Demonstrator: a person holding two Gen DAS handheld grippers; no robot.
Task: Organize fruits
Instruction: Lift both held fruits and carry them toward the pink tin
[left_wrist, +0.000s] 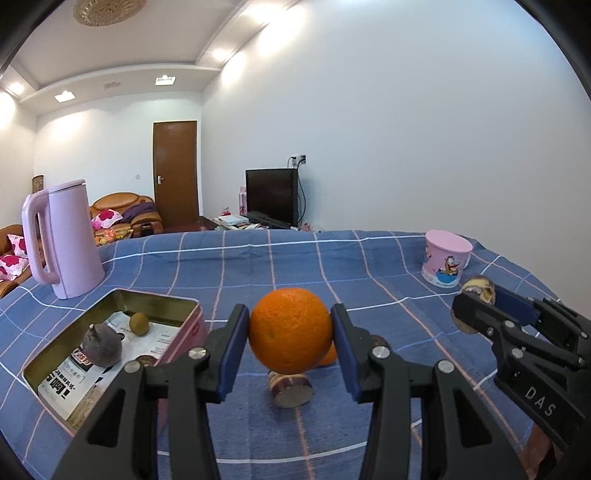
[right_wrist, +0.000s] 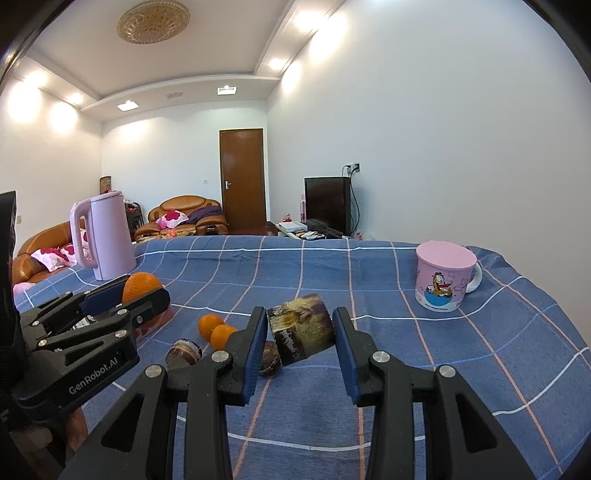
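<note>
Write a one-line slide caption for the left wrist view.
Left gripper holds an orange above the blue checked cloth, beside an open tin.

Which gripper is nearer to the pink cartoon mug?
Right. The right gripper, holding a sugarcane piece, is nearer the mug; the left gripper holds an orange farther away.

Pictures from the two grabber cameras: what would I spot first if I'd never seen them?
Probably the big orange, squeezed between the left gripper's blue pads, held up above the blue checked tablecloth. Next, the brownish sugarcane chunk clamped in the right gripper. After that, the open pink tin at the left with a dark fruit and a small kiwi inside, and the tall pink kettle behind it.
</note>
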